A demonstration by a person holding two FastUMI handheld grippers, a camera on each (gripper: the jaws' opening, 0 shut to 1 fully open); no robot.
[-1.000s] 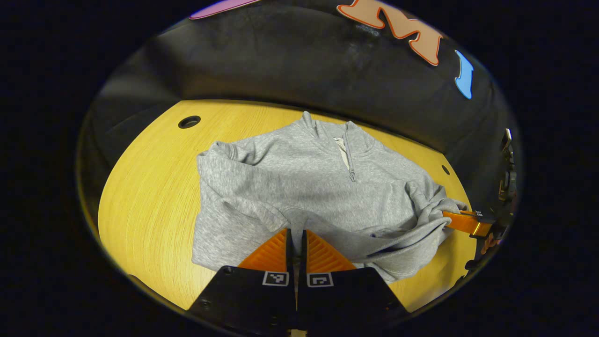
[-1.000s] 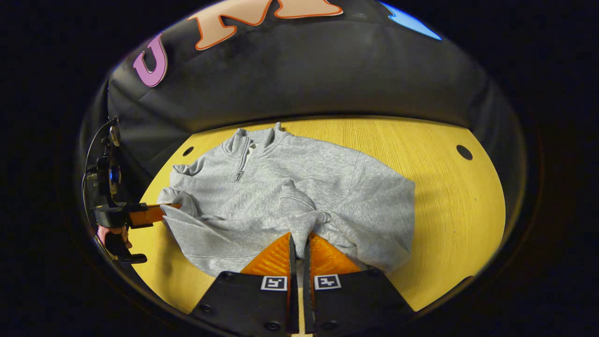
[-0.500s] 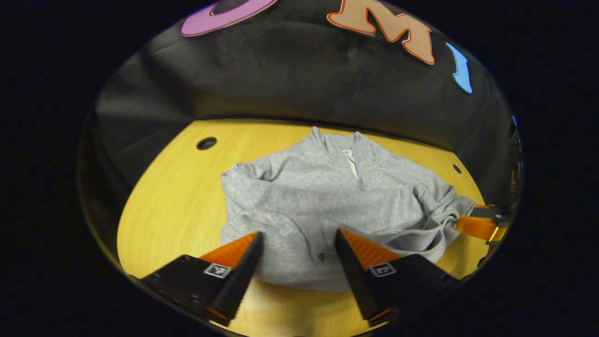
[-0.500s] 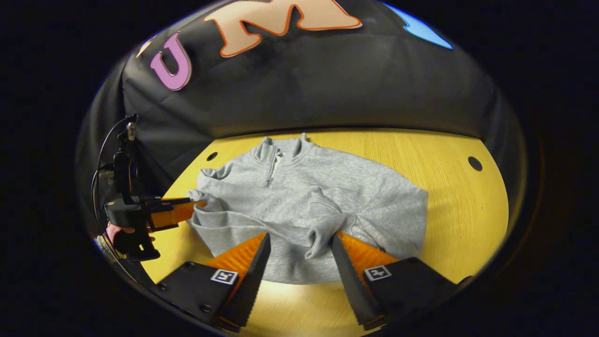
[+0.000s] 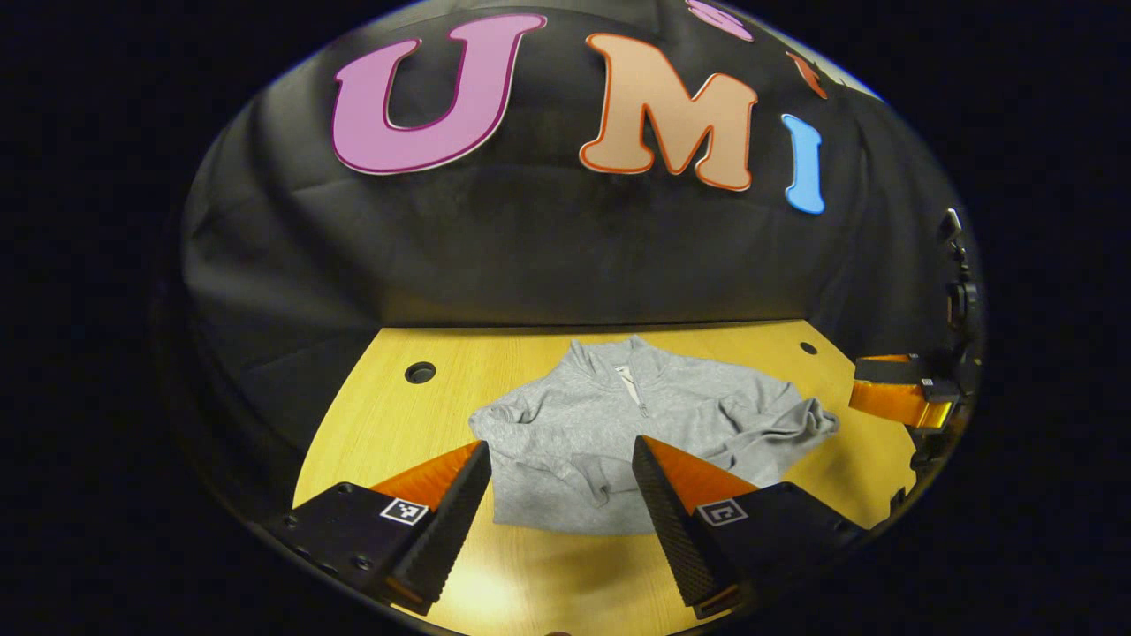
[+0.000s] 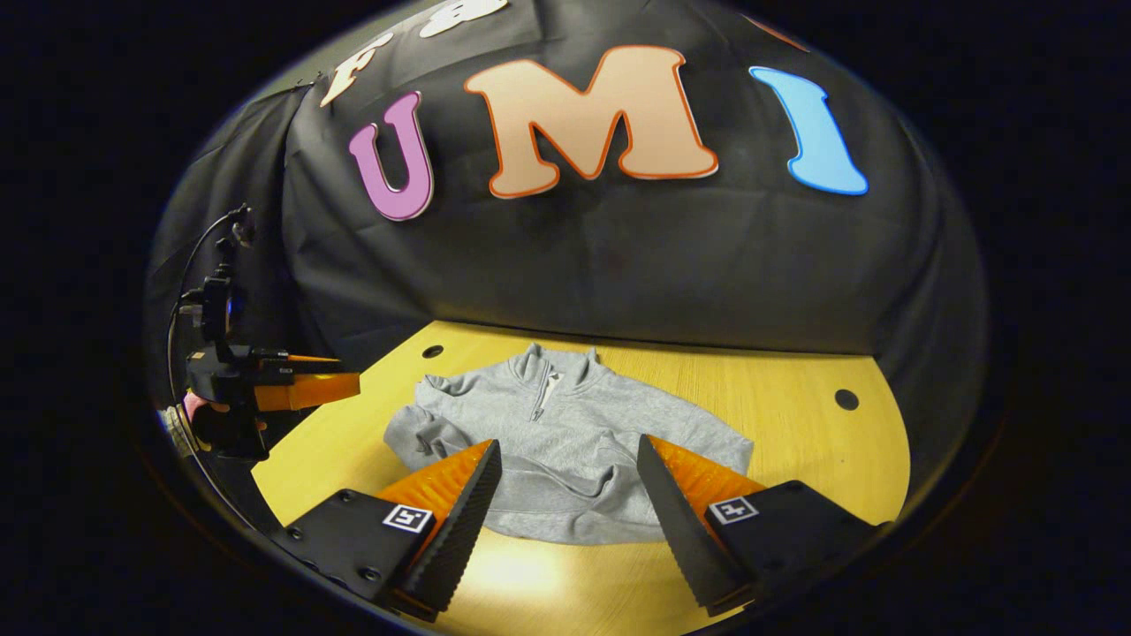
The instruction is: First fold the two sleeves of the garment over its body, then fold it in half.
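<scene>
Sweatshirt (image 5: 618,424) lies on table (image 5: 371,442) beyond each hand-held gripper, left (image 5: 561,495) and right (image 6: 565,495) both spread wide, empty.

No readable text or numbers; only small black-and-white square markers on each tool's fingers (image 5: 404,511).

A round-edged yellow wooden table (image 6: 795,442) with small dark cable holes (image 5: 420,372), grey zip-collar sweatshirt (image 6: 574,442) lying on it, sleeves folded in.

Both views face the booth wall (from above), sharing the sweatshirt (image 5: 649,424) on the table (image 5: 389,415).
</scene>
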